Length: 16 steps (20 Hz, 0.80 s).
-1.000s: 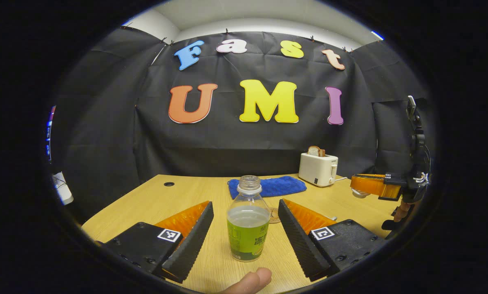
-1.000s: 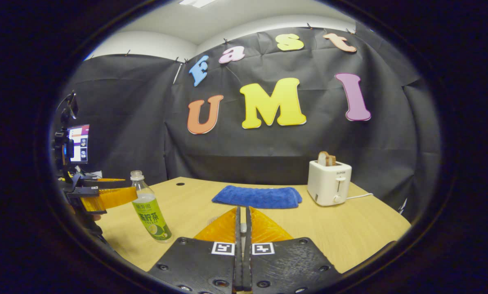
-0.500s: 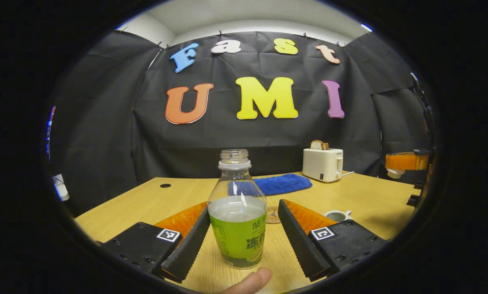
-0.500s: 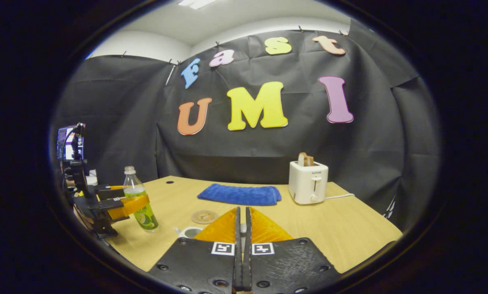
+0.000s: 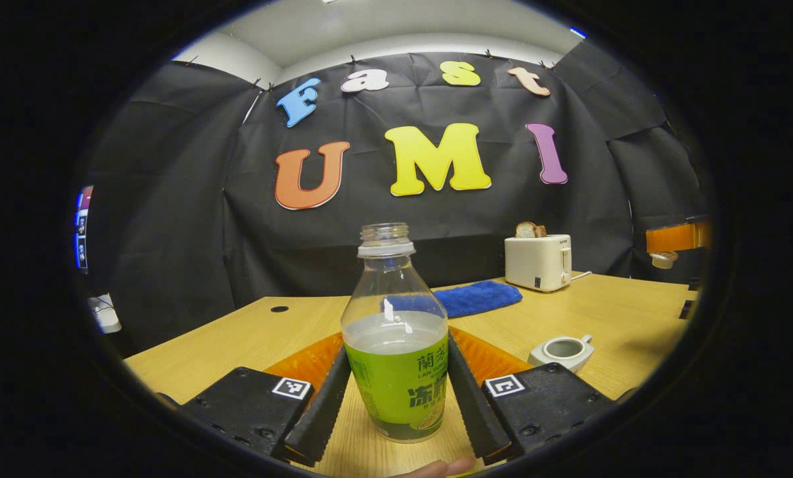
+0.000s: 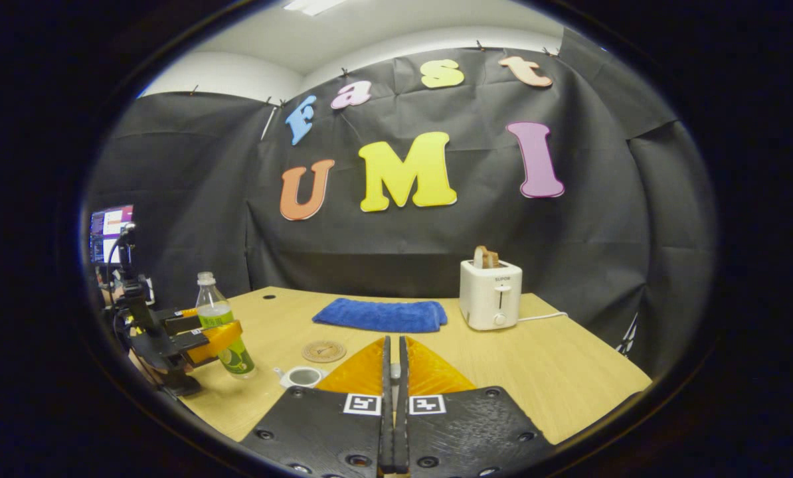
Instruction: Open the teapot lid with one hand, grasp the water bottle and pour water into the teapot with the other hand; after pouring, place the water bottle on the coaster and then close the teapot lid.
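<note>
At the bottom of the left gripper view, the left tongs (image 5: 396, 398) press both fingers against the green-labelled sides of the clear, uncapped plastic water bottle (image 5: 396, 345), which stands upright on the light wooden counter (image 5: 264, 332). A fingertip (image 5: 436, 469) is cut off by the lower edge. Just right of the tongs sits the small white teapot (image 5: 561, 350), its mouth open and lidless. Farther right, near the edge, a small pale piece hangs from an orange finger; it is too small to identify. Beyond lie a folded blue towel (image 5: 476, 297) and a white toaster (image 5: 538, 261) with bread.

In the right gripper view, the right tongs (image 6: 394, 372) are closed, fingers nearly touching; what they pinch is hard to make out. The teapot (image 6: 301, 377) sits just left of them, partly hidden, and the round brown coaster (image 6: 323, 351) lies behind it.
</note>
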Each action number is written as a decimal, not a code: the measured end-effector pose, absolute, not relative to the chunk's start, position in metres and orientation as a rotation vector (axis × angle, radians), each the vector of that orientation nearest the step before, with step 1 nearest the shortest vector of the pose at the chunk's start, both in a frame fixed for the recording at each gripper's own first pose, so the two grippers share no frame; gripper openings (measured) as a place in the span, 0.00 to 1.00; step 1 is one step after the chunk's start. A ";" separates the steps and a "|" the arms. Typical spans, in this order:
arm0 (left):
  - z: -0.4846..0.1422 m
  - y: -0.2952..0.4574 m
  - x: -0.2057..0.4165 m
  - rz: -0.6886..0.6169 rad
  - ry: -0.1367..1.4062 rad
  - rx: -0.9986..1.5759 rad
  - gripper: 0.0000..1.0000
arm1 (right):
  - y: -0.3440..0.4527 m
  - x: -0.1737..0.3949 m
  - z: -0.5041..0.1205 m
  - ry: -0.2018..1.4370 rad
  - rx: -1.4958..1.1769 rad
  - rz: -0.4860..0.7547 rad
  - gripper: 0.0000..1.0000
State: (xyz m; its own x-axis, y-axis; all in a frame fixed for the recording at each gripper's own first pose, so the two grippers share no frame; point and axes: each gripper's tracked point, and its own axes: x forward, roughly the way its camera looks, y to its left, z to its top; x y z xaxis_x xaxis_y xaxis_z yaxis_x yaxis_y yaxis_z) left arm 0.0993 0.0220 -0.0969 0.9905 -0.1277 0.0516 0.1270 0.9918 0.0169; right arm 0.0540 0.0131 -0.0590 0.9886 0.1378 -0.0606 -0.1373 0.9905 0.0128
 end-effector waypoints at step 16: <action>-0.053 0.021 0.068 0.018 0.007 0.365 0.77 | -0.008 0.056 -0.060 0.088 -0.030 0.096 0.01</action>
State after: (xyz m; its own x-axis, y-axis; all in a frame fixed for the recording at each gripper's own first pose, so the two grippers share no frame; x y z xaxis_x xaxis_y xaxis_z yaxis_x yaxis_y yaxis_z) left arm 0.0679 0.0207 -0.0529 0.9998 0.0184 -0.0032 -0.0160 0.9341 0.3567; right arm 0.0555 -0.0076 -0.0600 0.9915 0.0946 -0.0891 -0.0972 0.9949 -0.0252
